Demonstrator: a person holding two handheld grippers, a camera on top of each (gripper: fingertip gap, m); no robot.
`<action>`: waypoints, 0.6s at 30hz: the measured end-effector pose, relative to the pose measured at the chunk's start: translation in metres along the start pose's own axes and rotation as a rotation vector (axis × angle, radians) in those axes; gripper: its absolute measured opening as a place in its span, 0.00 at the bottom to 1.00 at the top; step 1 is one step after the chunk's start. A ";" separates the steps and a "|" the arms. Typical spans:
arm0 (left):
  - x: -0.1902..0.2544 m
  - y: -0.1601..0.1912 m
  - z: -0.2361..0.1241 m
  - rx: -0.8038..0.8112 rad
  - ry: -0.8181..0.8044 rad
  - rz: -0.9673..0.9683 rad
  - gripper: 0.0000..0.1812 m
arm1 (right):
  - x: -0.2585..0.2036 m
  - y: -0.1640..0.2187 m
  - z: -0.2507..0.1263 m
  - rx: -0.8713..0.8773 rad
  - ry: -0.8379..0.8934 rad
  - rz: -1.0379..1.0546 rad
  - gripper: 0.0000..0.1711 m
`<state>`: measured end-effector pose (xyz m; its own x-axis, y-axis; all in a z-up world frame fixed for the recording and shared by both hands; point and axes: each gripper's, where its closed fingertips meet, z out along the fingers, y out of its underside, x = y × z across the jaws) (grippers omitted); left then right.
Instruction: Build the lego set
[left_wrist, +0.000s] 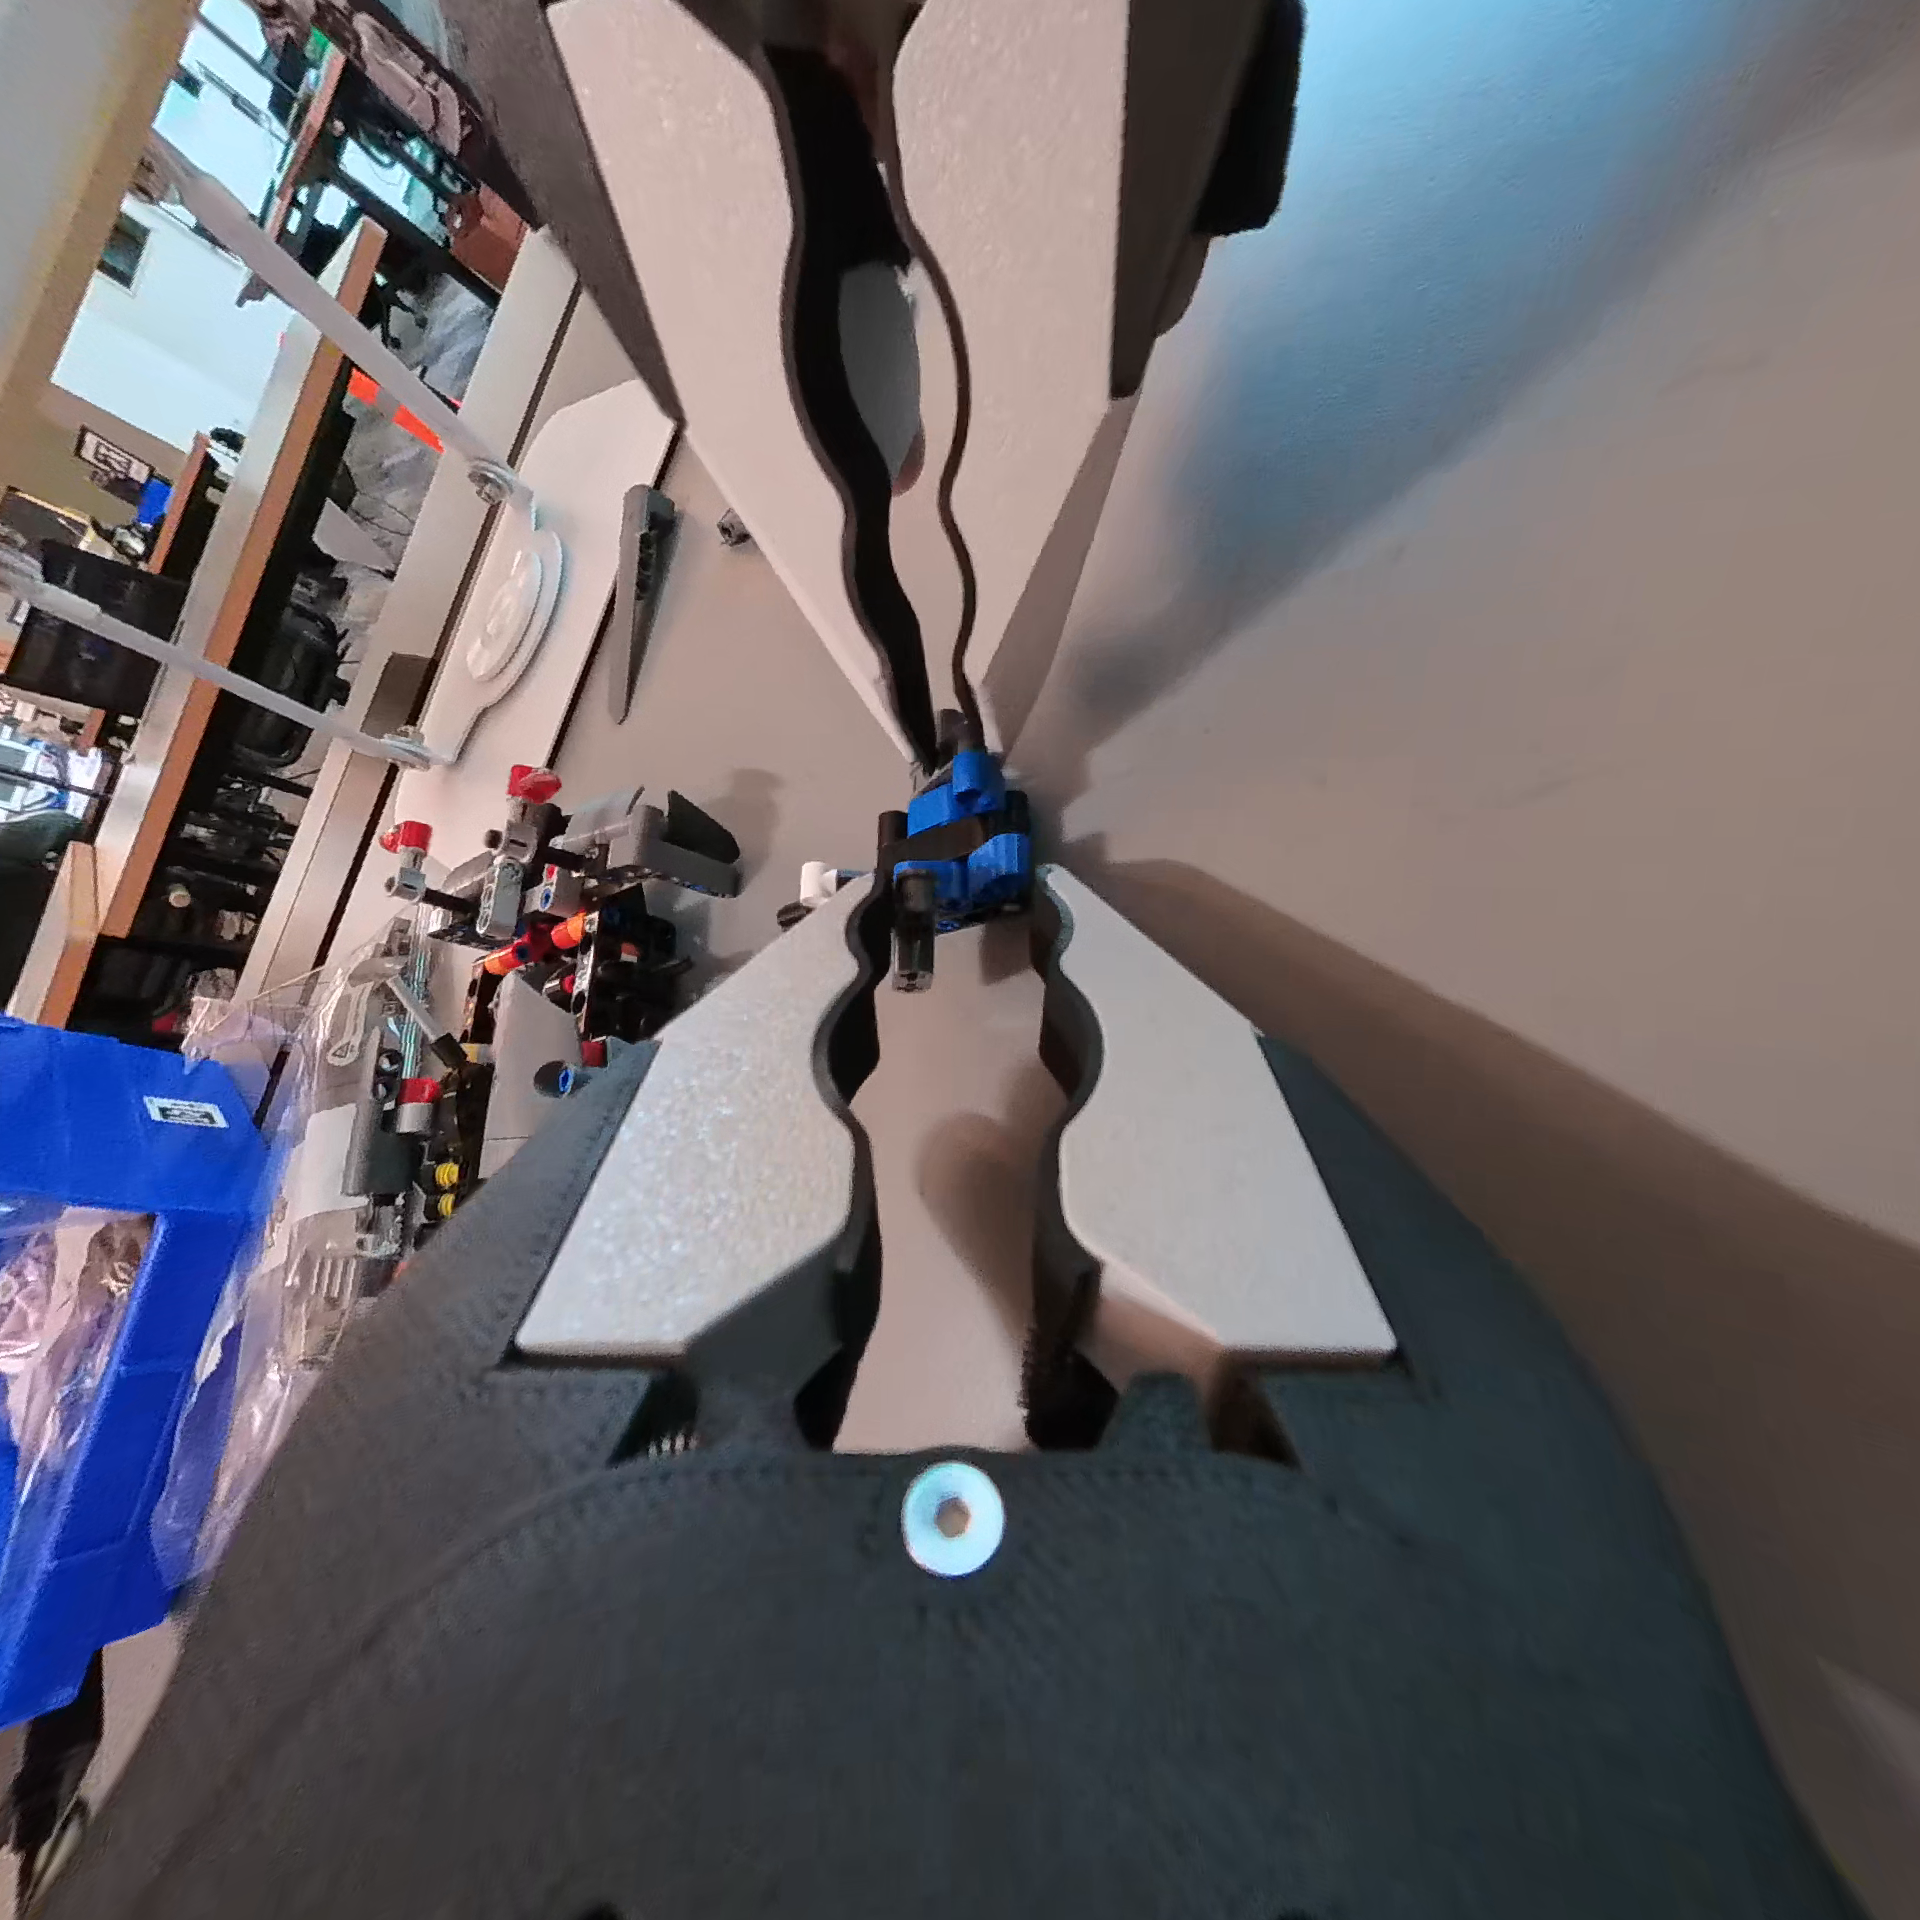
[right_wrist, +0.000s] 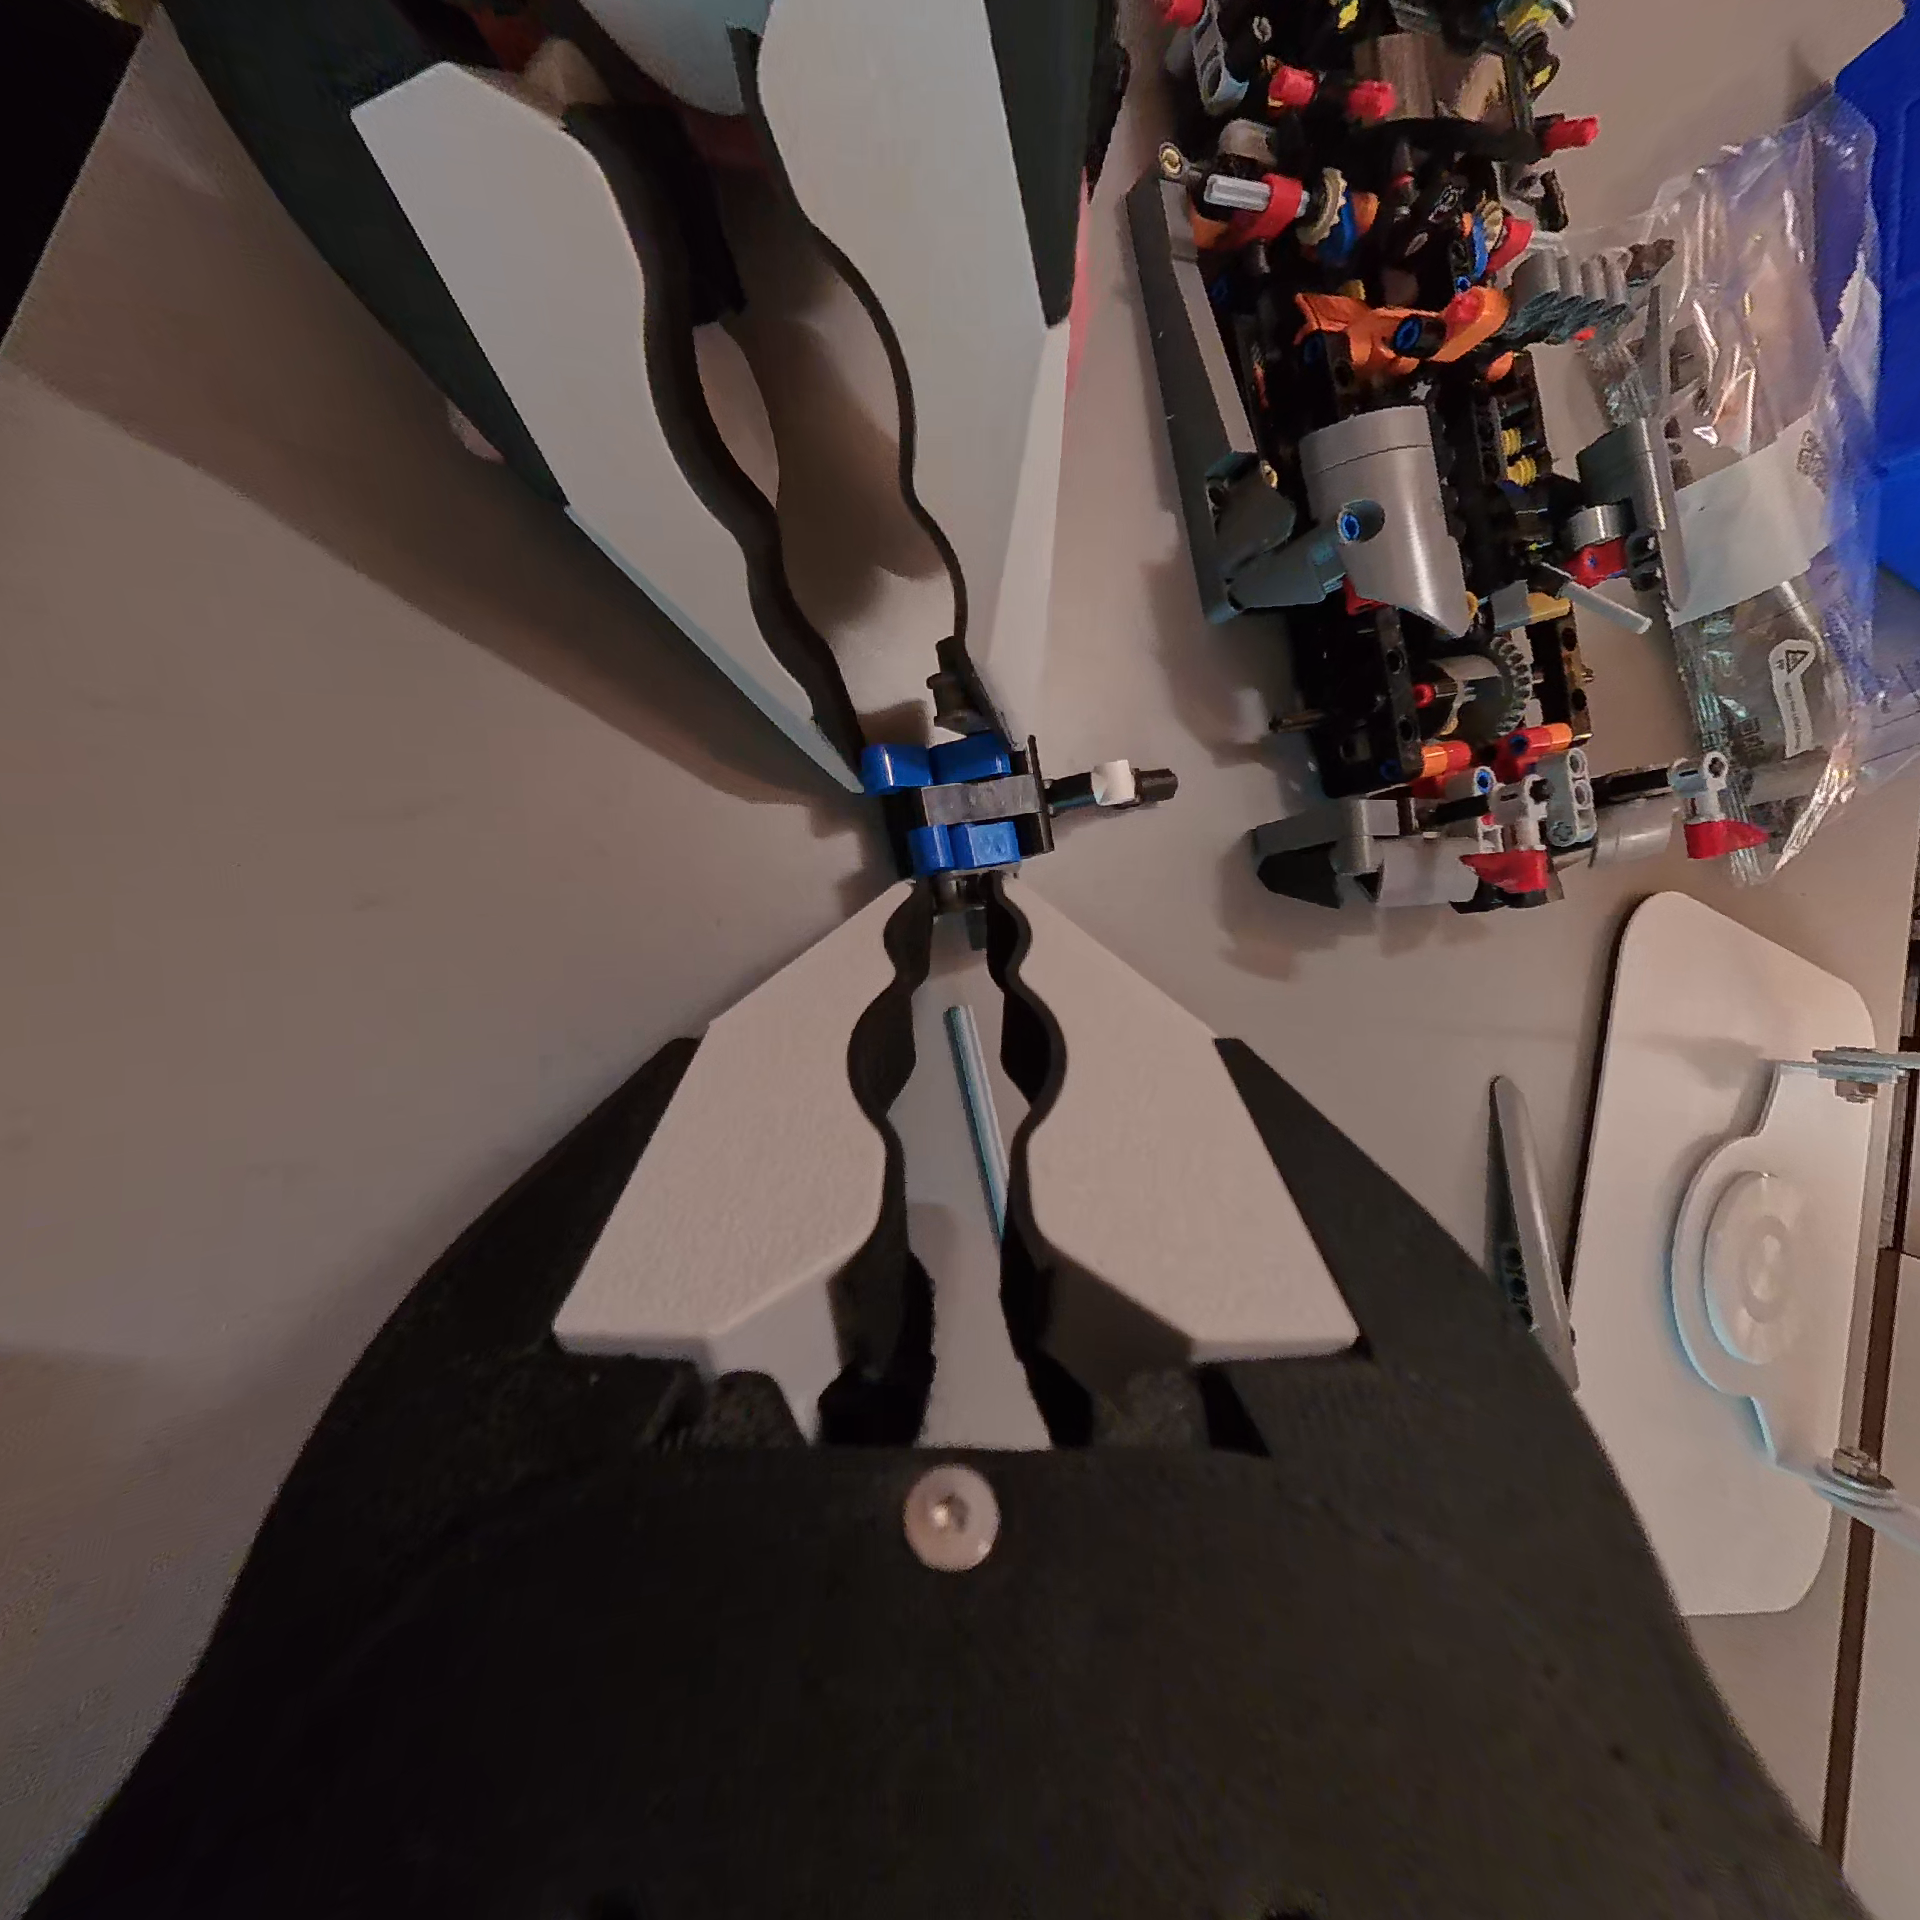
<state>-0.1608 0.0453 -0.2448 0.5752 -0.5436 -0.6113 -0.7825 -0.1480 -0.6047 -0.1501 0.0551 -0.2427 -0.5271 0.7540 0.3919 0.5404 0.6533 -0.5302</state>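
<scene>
While gripped from both ends: small blue-and-black sub-assembly (right_wrist: 961, 805), held between the two grippers above the table (right_wrist: 312, 727), apart from the main model.
Right gripper (right_wrist: 961, 914): tips pinched narrowly on a dark peg at the sub-assembly's near side; clamped, judging by the closed gap.
Left gripper (left_wrist: 961, 894): tips set either side of the blue block and its black pin; seemingly clamped on it, though contact on one tip not sharp.
Protruding part: black axle with a white bush (right_wrist: 1110, 781), sticking out sideways toward the main model.
Under the right fingers: thin pale blue rod (right_wrist: 977, 1112), lying on the table, untouched.
Further out: large partly built model (right_wrist: 1455, 520), clear bag of parts (right_wrist: 1745, 436), blue bin (left_wrist: 94, 1299), loose grey wedge panel (right_wrist: 1522, 1226).
Step in hand: probably seating or squeezing pieces together within the sub-assembly.
Next move: likely a firm, straight press along the pin, both grips steady, no twisting.
</scene>
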 end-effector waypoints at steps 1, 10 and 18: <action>0.000 0.000 0.000 0.001 0.002 -0.007 0.13 | 0.000 0.000 0.000 -0.001 0.001 -0.001 0.04; 0.000 0.000 0.000 0.000 0.005 -0.019 0.13 | 0.000 0.000 -0.001 -0.001 0.001 0.005 0.04; 0.000 -0.001 0.000 0.001 0.009 -0.023 0.13 | 0.000 0.001 0.000 -0.001 -0.007 0.012 0.04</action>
<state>-0.1602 0.0458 -0.2447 0.5912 -0.5475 -0.5922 -0.7687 -0.1604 -0.6191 -0.1491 0.0556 -0.2430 -0.5251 0.7612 0.3806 0.5469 0.6445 -0.5344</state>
